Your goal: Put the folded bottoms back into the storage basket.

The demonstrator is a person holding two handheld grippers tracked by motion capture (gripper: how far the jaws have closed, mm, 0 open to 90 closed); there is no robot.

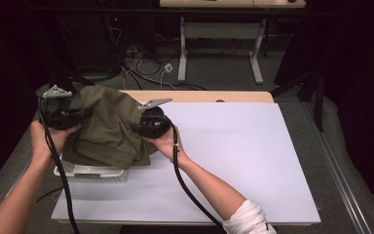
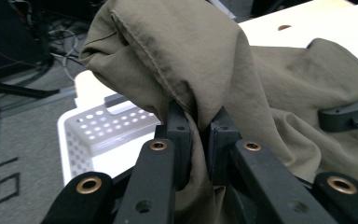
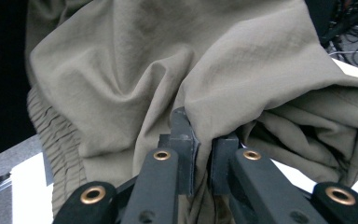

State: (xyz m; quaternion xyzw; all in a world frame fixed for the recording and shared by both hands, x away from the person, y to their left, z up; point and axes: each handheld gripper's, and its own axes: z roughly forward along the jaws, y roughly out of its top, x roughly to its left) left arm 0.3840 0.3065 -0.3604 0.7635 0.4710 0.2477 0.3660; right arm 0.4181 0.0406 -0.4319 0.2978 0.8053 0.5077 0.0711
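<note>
An olive-green garment hangs bunched between the two grippers above a white perforated basket at the table's left edge, its long axis running roughly across the table from one gripper to the other. The cloth is thin, matte and creased, with a stitched seam and a ribbed, gathered band (seemingly elastic) at its lower edge. The left gripper is clamped on a fold of the fabric; the right gripper likewise pinches a fold, jaws nearly together.

wooden table, white sheet, white basket
</note>
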